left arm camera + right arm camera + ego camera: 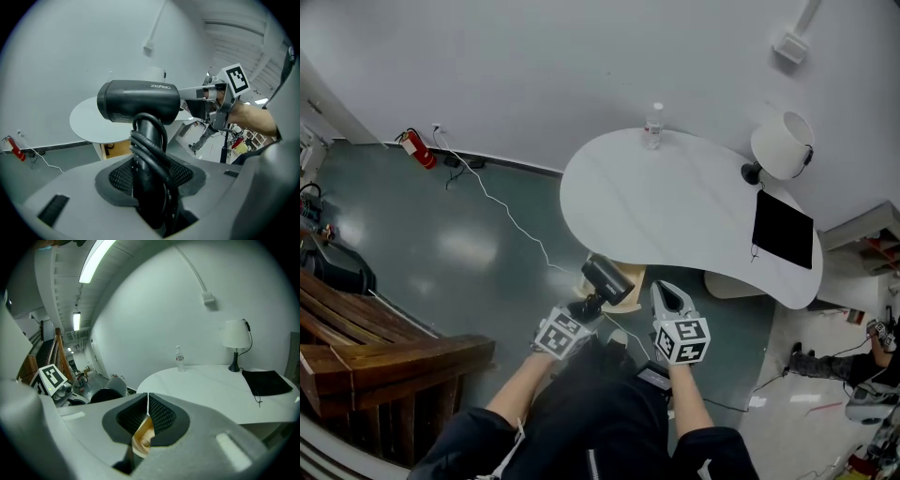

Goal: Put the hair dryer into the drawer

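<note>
Shut tight, the left claw [151, 180] grips the handle of the black barrel-bodied hair dryer [138, 101], with the black cable [151, 151] looped round that handle. It holds the dryer upright in the air, just off the near edge of the white rounded table [675, 211]. The right claw [147, 403] has its jaws pressed together on nothing.

The carry seems to be the step in hand, as the dryer hangs beside the pale wooden drawer unit [632, 284] tucked under that near edge. Next, I judge, the right claw must part its jaws and draw the drawer out, unless it is open; no view settles that.

Only the left gripper view shows the wound cable. The head view shows from above how near dryer and unit are. The right gripper view gives only pale wood below its jaws.
</note>
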